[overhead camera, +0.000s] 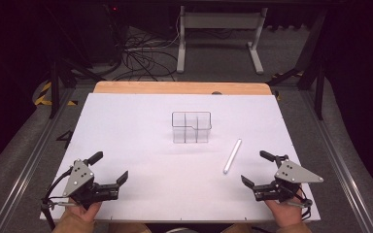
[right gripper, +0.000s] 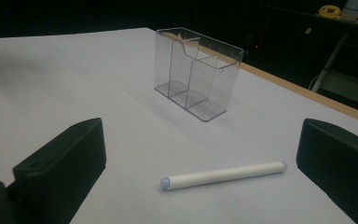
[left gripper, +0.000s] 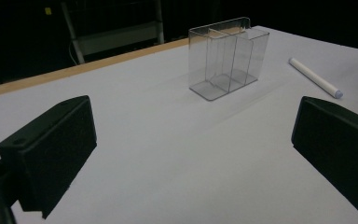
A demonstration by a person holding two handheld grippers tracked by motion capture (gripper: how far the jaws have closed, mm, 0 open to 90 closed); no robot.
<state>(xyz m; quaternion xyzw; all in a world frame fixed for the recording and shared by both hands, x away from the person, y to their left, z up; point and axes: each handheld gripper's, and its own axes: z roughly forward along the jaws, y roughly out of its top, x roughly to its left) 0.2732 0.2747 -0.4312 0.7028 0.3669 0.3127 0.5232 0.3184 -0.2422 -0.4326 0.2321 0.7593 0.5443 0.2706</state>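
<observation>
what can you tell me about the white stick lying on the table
The white stick is a slim, straight cylinder, matte like chalk or rolled paper, with a bluish end cap. It lies flat on the white table, angled, right of the clear organizer and apart from it. Nothing touches it; the right gripper sits nearby, fingers open.

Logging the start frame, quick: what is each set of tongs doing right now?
Left tongs: open, holding nothing, above the white table.
Right tongs: open, holding nothing; the white stick lies untouched nearby.
</observation>
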